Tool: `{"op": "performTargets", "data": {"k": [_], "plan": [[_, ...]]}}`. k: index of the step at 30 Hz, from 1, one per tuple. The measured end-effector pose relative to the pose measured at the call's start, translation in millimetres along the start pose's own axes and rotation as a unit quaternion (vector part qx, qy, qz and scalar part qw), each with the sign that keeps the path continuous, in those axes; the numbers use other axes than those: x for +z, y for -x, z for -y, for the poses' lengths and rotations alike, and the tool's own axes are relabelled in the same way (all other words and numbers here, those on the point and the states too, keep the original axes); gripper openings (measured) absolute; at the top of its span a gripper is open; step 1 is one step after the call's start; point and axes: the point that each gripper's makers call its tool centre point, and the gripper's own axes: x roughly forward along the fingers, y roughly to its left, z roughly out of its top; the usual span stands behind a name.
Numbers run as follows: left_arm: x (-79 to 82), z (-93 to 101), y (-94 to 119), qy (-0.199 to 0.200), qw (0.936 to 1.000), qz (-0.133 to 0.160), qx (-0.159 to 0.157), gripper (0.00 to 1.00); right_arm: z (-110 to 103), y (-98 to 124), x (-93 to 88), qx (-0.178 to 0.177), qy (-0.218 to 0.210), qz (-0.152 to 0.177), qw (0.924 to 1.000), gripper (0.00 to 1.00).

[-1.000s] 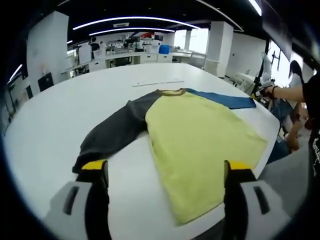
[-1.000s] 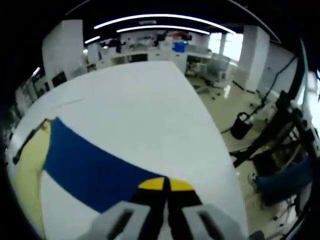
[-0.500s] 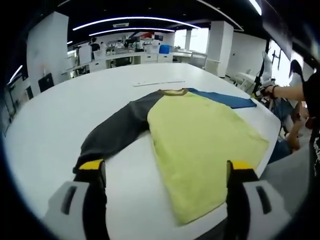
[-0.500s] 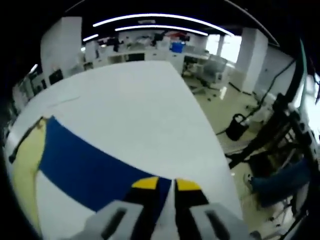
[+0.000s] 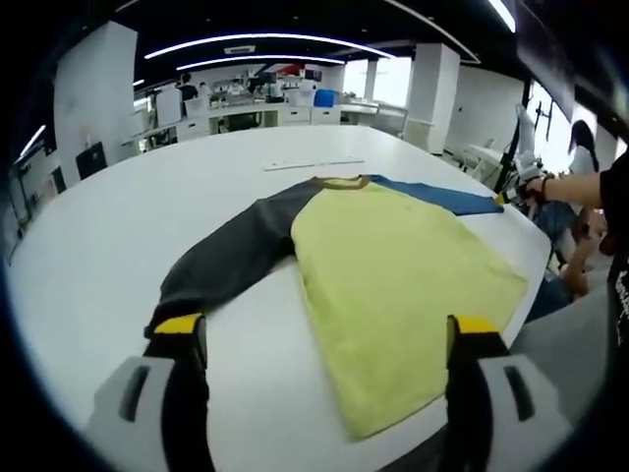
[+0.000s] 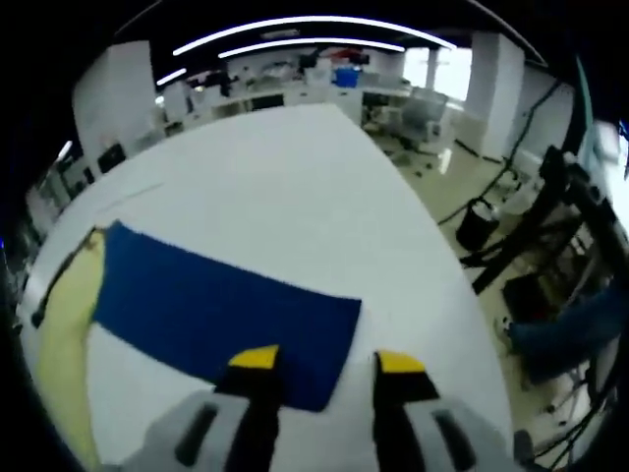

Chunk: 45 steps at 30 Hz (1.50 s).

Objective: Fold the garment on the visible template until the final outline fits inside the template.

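Observation:
A long-sleeved shirt lies flat on the white table [image 5: 88,236]: yellow body [image 5: 393,265], dark grey sleeve [image 5: 231,256], blue sleeve [image 5: 442,197]. My left gripper [image 5: 329,329] stands wide open near the table's front edge, its left jaw just before the grey cuff and its right jaw beside the yellow hem. In the right gripper view the blue sleeve [image 6: 221,300] stretches flat from the yellow body [image 6: 59,329]. My right gripper [image 6: 327,362] is open, with the blue cuff's corner lying just ahead, between its jaws.
A thin pale strip [image 5: 313,163] lies on the table beyond the collar. A person's hand [image 5: 550,185] reaches in at the right. The table's edge [image 6: 447,265] drops to a floor with stands and cables. Desks fill the far room.
My right gripper has opened and let go of the blue cuff, which now lies flat; its view has drawn back a little. The left gripper and the shirt's body hold still.

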Motion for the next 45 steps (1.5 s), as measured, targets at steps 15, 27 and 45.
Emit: {"op": "performTargets", "data": {"k": [15, 27, 45], "plan": [[2.7, 7.5, 3, 0.002, 1.0000, 0.004, 0.003, 0.99, -3, 5, -18.1, -0.010, -0.013, -0.018, 0.9997, 0.22], [2.3, 5.8, 8, 0.000, 1.0000, 0.005, 0.000, 0.99, 0, 3, -17.8, -0.010, -0.030, -0.019, 0.9993, 0.10], [-8.3, -4.2, 19, -0.003, 1.0000, -0.006, -0.002, 0.99, -13, 5, -16.1, -0.005, -0.034, -0.028, 0.9990, 0.00]]}}
